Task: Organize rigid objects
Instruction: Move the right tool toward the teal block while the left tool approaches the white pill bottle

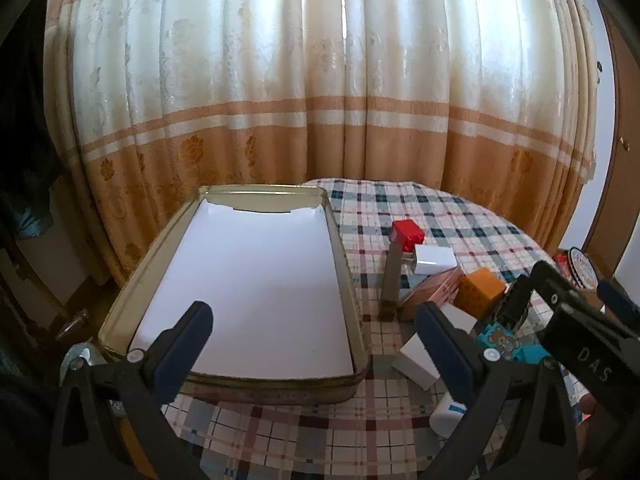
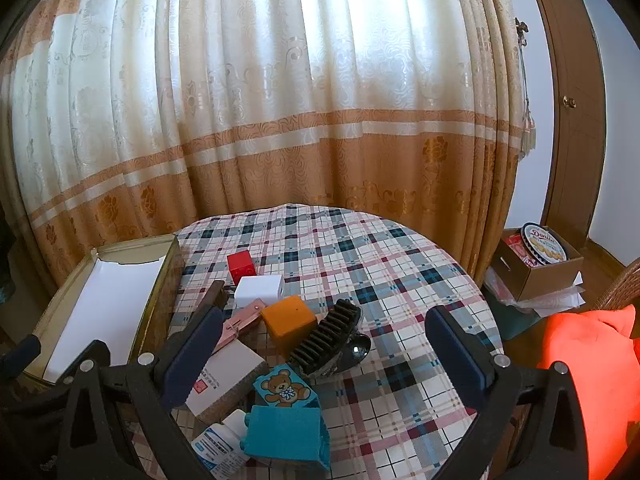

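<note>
A metal tin tray (image 1: 345, 280) lined with white paper lies on the plaid table, and my left gripper (image 1: 314, 310) hangs open above its near end, holding nothing. To its right is a cluster: red block (image 1: 407, 234), white cube (image 1: 434, 260), orange block (image 1: 480, 292), pink box (image 1: 432, 288). My right gripper (image 2: 324, 316) is open over that cluster, nothing between its fingers. Below it lie the orange block (image 2: 287, 322), a black hair clip (image 2: 330, 338), a teal bear box (image 2: 286, 390), a flat white box (image 2: 224, 376) and a white bottle (image 2: 222, 440).
The round table (image 2: 400, 280) has bare cloth at its right half. A curtain hangs close behind it. On the floor at the right stand a cardboard box holding a cookie tin (image 2: 536, 264) and an orange cushion (image 2: 588, 380). A dark upright bar (image 1: 391, 284) stands beside the tray.
</note>
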The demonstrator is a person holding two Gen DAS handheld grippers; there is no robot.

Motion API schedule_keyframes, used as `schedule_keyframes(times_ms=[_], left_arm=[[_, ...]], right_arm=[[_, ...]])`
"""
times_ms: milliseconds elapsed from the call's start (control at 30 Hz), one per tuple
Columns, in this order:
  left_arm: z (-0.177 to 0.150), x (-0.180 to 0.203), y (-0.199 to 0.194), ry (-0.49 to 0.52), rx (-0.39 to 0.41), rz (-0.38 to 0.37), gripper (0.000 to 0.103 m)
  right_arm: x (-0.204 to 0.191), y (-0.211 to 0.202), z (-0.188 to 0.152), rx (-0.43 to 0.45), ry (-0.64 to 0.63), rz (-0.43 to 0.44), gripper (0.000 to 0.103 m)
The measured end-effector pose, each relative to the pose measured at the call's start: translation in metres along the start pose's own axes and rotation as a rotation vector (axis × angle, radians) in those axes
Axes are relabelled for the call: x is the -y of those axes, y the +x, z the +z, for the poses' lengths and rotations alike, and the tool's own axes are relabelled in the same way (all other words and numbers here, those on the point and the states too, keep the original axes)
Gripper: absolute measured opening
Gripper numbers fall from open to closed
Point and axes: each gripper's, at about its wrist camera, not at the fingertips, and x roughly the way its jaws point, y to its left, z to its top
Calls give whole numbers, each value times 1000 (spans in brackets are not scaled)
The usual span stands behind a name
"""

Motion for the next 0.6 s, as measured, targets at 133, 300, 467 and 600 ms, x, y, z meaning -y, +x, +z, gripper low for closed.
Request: schedule_keyframes(times_ms=[133,300,467,600], left_arm=[[0,0,1,3,-2,12,103],[-1,0,2,3,-8,15,103],[-1,0,2,2,-10,15,103],[-1,-1,1,2,-14,13,103]], right_arm=[[-1,0,1,-1,-1,0,103],[-1,1,1,-6,-2,-1,103],[-1,1,0,-6,-3,-1,103],[-1,1,0,-5,-2,-1,103]])
